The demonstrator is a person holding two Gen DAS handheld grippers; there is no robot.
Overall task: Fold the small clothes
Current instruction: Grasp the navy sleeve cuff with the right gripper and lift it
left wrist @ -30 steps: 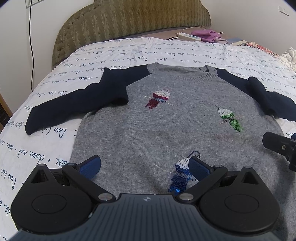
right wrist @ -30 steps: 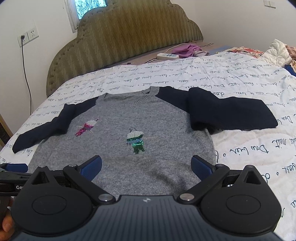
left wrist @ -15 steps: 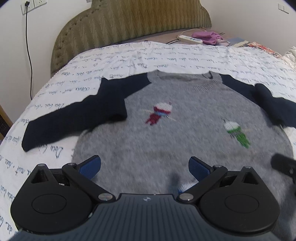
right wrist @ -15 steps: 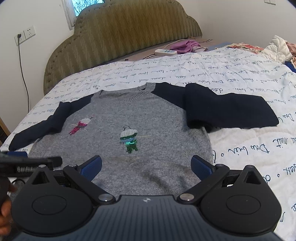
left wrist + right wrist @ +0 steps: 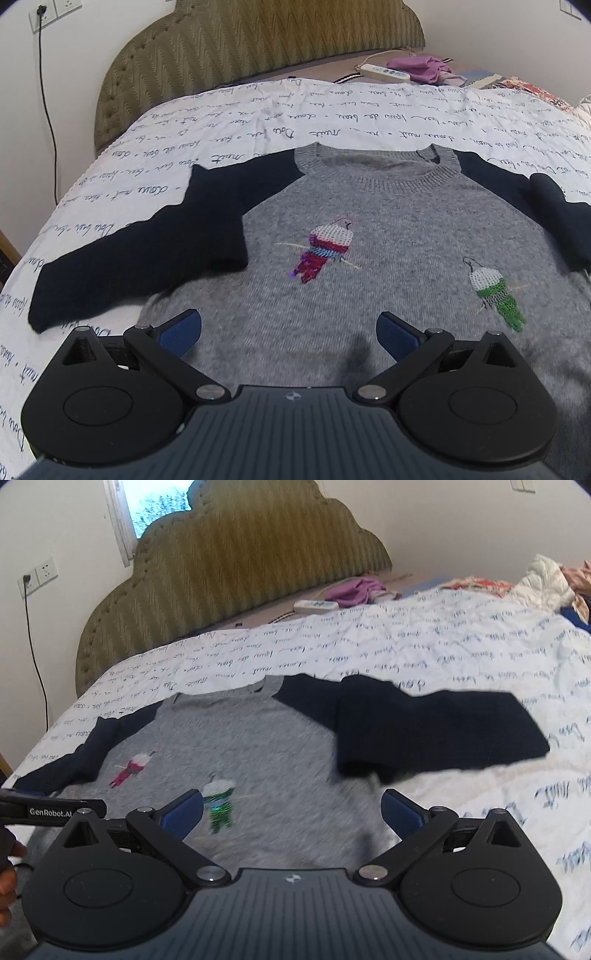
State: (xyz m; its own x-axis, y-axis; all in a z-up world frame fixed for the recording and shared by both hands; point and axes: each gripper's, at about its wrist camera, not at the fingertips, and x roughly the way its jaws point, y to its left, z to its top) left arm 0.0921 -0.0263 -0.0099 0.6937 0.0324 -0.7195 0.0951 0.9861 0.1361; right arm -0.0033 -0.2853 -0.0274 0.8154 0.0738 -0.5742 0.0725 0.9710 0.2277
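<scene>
Grey sweater [image 5: 388,280] lies flat on the bedspread [image 5: 258,122].

The near half of the bedspread [image 5: 388,122] is taken up by the flat-spread sweater [image 5: 388,258]. Bare bedspread is left beyond the collar, up to the power strip [image 5: 384,71] and purple cloth [image 5: 421,68] near the headboard [image 5: 258,44]. The far right is blocked by piled clothes [image 5: 546,579].

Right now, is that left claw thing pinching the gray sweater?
No, the left gripper is spread wide open above the gray sweater, with nothing caught between its blue pads.
</scene>
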